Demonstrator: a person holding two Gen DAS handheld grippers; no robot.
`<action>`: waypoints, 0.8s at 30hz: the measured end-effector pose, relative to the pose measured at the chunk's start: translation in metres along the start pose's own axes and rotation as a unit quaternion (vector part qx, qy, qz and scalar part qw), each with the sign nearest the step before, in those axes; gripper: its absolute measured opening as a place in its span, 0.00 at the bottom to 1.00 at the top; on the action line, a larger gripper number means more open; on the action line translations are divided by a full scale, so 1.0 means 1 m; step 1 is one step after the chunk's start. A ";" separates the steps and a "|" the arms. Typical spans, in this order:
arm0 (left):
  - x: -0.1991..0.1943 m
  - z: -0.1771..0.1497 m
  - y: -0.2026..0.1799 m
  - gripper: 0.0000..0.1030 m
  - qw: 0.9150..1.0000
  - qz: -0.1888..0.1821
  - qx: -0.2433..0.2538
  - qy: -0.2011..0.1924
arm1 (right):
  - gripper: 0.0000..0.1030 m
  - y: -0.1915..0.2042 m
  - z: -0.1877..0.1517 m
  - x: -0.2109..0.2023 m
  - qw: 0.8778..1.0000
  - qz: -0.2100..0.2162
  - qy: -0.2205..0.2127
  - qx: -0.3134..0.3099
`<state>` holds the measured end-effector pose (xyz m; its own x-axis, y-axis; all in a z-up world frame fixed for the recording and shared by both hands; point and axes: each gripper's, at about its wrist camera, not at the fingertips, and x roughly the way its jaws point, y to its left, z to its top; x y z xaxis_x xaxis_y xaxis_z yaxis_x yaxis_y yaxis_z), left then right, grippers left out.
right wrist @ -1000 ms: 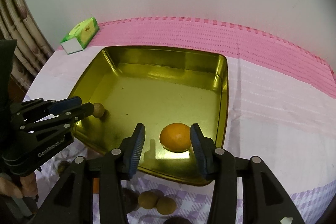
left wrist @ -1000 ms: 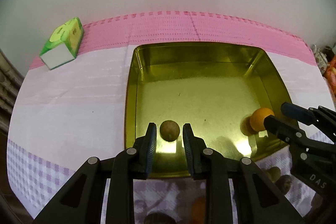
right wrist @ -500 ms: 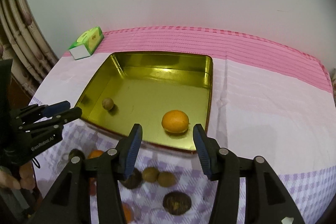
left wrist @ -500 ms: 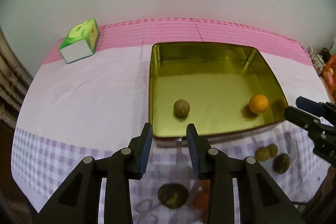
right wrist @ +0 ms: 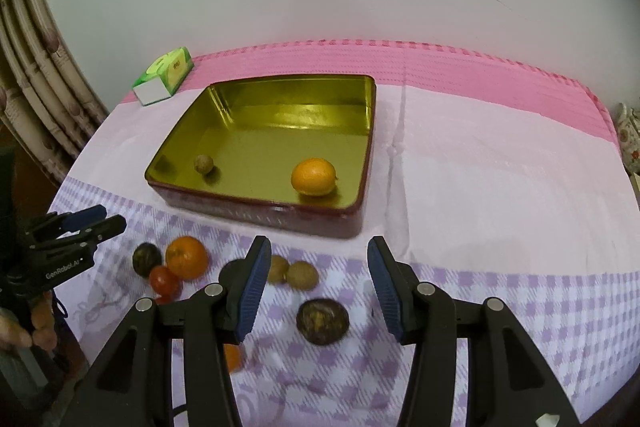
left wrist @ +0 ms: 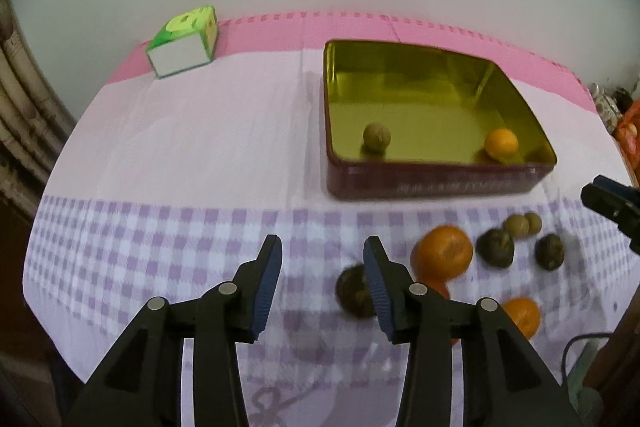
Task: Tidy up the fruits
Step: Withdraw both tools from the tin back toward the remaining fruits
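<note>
Two fruits already lie in the tin (right wrist: 366,131): a small brown one (right wrist: 203,163) toward its left side and an orange (right wrist: 314,176) toward its right, well apart.

Far left, by the wall, a green box (right wrist: 165,75) stands clear of the work.

Left tool (left wrist: 322,277): jaws opening, nothing between them, only checked cloth (left wrist: 140,227) beneath. A dark fruit (left wrist: 354,291) lies just beside its right finger, partly hidden.

Loose fruit lies on the desk in front of the tin: a dark one (right wrist: 146,259), a red one (right wrist: 164,279) touching a large orange (right wrist: 187,257), two small brown ones (right wrist: 303,275) side by side, and a wrinkled dark one (right wrist: 322,321).

Right tool (right wrist: 316,281): parted and empty, the wrinkled fruit below the gap but not touched.

Judgement: placing is under way; most fruit is still outside.

Risks:
- Round fruit may roll off the near edge if nudged by a finger.
- The cluster is tight; closing on one piece may push its neighbours.
- The two tools work close together and may collide.
- The soft red fruit may bruise under a hard squeeze.
</note>
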<state>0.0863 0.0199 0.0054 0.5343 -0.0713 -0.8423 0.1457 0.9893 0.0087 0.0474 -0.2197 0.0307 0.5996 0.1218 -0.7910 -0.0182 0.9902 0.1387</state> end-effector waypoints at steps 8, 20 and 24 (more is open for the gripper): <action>-0.012 -0.035 -0.011 0.43 1.000 -0.015 0.010 0.018 | 0.46 -0.001 -0.027 0.003 1.000 0.001 0.021 0.005; -0.018 -0.061 -0.038 0.43 0.998 -0.039 0.038 0.036 | 0.47 0.034 -0.056 -0.002 0.998 0.039 0.042 -0.021; -0.020 -0.065 -0.037 0.43 0.998 -0.038 0.035 0.035 | 0.47 0.051 -0.063 -0.001 0.997 0.047 0.048 -0.043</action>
<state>0.0162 -0.0073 -0.0129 0.4606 -0.1338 -0.8775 0.2427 0.9699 -0.0205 -0.0049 -0.1647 0.0011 0.5122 0.2154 -0.8314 -0.1414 0.9760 0.1657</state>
